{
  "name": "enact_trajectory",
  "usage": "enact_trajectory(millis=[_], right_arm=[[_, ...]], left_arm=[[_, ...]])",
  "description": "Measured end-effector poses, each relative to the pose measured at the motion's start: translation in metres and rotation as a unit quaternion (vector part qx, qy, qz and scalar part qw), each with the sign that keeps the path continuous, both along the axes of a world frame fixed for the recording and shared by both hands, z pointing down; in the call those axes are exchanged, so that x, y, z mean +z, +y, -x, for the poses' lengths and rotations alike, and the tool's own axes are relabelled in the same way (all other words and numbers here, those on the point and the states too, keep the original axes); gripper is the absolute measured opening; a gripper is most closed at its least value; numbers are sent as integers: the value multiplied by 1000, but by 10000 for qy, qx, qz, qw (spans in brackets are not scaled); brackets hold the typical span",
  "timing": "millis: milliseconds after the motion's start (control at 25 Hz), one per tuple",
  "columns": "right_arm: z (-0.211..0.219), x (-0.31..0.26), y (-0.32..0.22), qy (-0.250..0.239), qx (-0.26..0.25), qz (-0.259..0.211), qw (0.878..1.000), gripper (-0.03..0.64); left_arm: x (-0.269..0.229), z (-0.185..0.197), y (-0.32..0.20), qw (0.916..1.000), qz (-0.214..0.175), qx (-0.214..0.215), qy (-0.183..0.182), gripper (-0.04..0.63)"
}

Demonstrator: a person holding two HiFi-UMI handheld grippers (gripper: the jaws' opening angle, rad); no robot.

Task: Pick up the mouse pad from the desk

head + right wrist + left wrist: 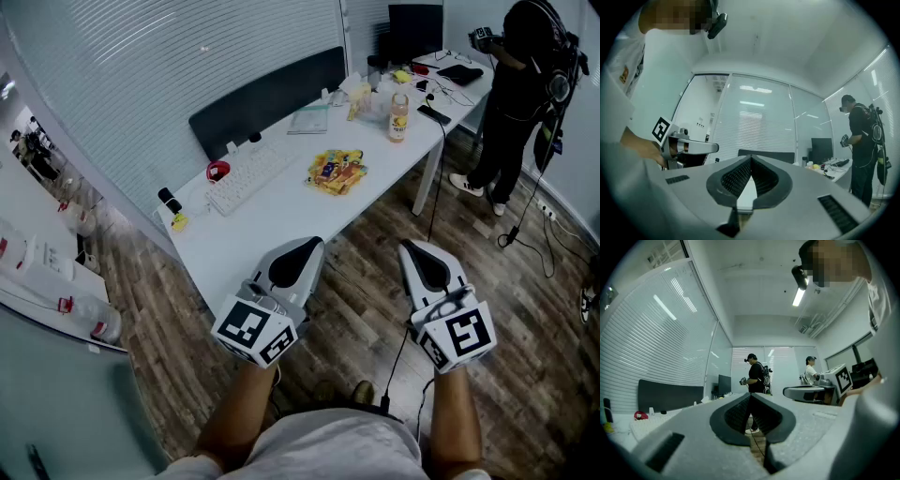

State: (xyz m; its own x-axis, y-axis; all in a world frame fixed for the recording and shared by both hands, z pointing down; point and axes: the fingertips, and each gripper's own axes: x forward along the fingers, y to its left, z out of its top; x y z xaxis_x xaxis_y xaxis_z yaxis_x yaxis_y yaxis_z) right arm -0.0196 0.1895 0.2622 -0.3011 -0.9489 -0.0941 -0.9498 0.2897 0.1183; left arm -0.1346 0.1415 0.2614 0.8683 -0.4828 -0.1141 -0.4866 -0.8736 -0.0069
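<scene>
The dark mouse pad (pixel 272 94) sits along the desk's (pixel 281 211) far edge, upper middle of the frame, behind the keyboard (pixel 246 178). Lower down, over the floor (pixel 366 281), we hold the left hand-held gripper (pixel 314 246) and right hand-held gripper (pixel 410 249) closed and empty.

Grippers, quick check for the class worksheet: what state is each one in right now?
Left gripper: closed, nothing between its jaws.
Right gripper: closed, nothing between its jaws.
</scene>
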Motion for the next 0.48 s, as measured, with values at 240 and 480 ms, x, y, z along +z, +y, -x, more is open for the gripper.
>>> enact_trajectory(millis=[240, 480], right_arm=[[-1, -1, 2, -36, -55, -4, 10000, 12], [-5, -3, 4, -184, -82, 10, 9998, 12]], left_arm=[[2, -3, 3, 10000, -26, 19, -42, 15], [3, -5, 5, 10000, -16, 5, -79, 15]])
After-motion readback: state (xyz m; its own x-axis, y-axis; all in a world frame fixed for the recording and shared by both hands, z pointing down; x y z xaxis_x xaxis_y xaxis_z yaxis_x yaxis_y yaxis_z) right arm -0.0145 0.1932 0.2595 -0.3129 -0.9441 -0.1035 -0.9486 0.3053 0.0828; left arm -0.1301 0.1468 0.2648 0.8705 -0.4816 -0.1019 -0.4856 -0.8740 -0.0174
